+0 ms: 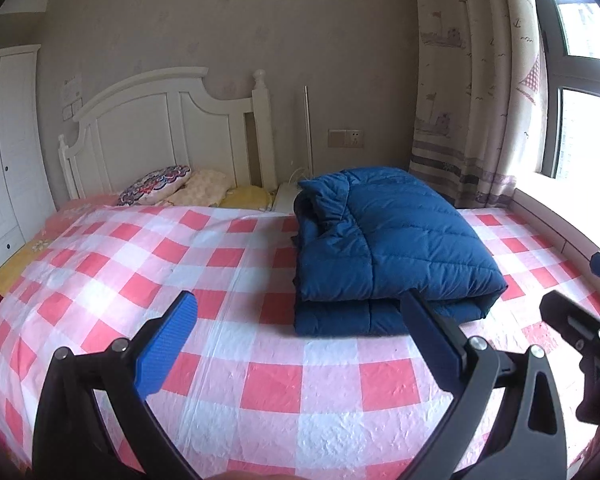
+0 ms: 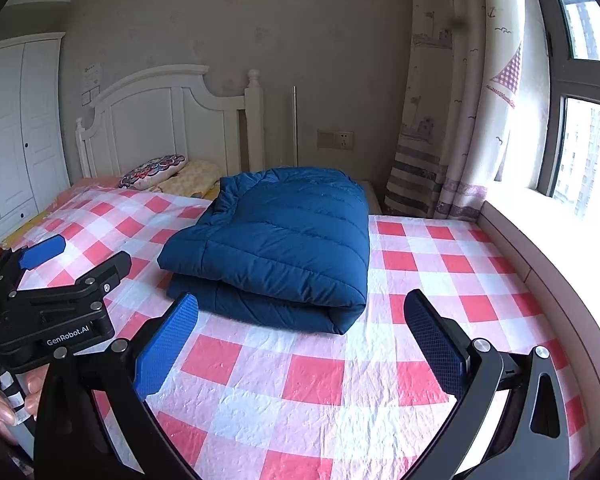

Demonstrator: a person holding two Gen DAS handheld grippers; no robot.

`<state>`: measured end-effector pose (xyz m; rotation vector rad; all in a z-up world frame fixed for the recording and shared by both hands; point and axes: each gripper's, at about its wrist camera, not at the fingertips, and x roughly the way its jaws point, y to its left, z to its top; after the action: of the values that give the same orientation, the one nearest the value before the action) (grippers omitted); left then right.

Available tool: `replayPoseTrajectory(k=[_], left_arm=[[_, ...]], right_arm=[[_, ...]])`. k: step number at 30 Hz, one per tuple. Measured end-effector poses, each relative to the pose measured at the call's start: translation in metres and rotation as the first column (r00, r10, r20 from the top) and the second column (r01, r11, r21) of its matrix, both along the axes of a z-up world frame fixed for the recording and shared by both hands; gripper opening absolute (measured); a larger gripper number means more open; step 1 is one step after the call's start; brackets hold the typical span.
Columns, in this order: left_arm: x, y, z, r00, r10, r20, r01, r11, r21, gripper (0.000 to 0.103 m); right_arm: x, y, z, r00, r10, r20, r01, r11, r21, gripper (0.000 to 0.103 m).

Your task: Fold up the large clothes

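Blue folded jacket point(image 2: 276, 248) lay at twelve o'clock; my left claw point(image 1: 300, 344) and right claw point(image 2: 300, 344) stood wide open, empty.

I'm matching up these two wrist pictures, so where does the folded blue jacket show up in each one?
Left wrist: folded blue jacket right of centre, beyond the right finger.
Right wrist: jacket near centre, beyond the left finger.
Shared landmark: white headboard, upper left in both.

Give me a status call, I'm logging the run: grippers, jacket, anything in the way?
Left gripper open, empty. Right gripper open, empty. Blue puffer jacket lies folded on checkered bed cover, untouched. Nothing between grippers and jacket.
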<state>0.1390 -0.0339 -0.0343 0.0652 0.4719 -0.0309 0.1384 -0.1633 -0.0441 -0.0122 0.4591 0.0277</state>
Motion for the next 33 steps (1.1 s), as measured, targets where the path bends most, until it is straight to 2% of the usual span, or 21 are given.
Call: replayPoseTrajectory(k=[33], left_arm=[[-0.0036,0.0016,0.0023,1.000,0.006,0.025,-0.007,1.000,0.014,0.101]], right_arm=[[0.0017,0.0093,-0.0095,1.000,0.002,-0.031,-0.002,1.000,0.004,0.099]])
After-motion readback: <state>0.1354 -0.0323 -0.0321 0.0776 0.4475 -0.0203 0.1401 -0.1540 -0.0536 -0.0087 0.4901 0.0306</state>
